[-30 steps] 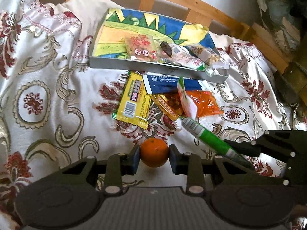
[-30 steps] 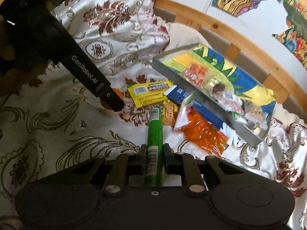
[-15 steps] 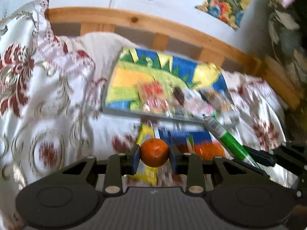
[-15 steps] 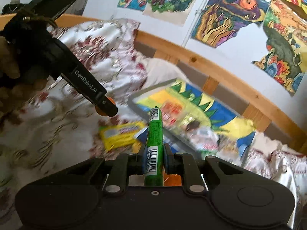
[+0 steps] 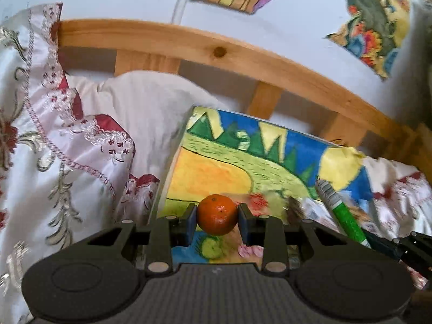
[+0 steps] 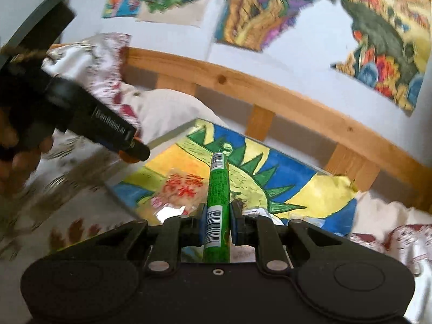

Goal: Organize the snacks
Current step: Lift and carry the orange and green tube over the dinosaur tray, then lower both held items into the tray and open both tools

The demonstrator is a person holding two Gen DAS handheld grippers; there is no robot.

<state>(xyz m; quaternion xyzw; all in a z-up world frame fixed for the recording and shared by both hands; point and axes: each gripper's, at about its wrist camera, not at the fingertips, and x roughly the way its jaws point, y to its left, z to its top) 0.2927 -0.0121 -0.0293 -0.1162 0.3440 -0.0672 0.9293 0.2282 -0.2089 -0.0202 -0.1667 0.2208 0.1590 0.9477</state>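
My left gripper (image 5: pixel 217 222) is shut on a small orange (image 5: pixel 217 214), held above the near part of a shallow tray (image 5: pixel 162 189) lined with a bright painted picture. My right gripper (image 6: pixel 218 222) is shut on a green snack stick (image 6: pixel 218 205) with a barcode label, which points out over the same tray (image 6: pixel 129 202). In the left wrist view the green stick (image 5: pixel 345 216) comes in from the right. The right wrist view shows the left gripper (image 6: pixel 135 155) at the tray's left corner. Several wrapped snacks (image 6: pixel 181 189) lie in the tray.
The tray lies on a white bedspread (image 5: pixel 67 162) with red and gold flowers. A white pillow (image 5: pixel 151 102) and a wooden headboard (image 5: pixel 243 56) stand behind it. Colourful paintings (image 6: pixel 270 8) hang on the wall. A person's hand (image 6: pixel 16 145) grips the left tool.
Both grippers have travelled forward and up from the loose snacks on the bedspread to over the tray. The orange and the green stick stayed gripped.
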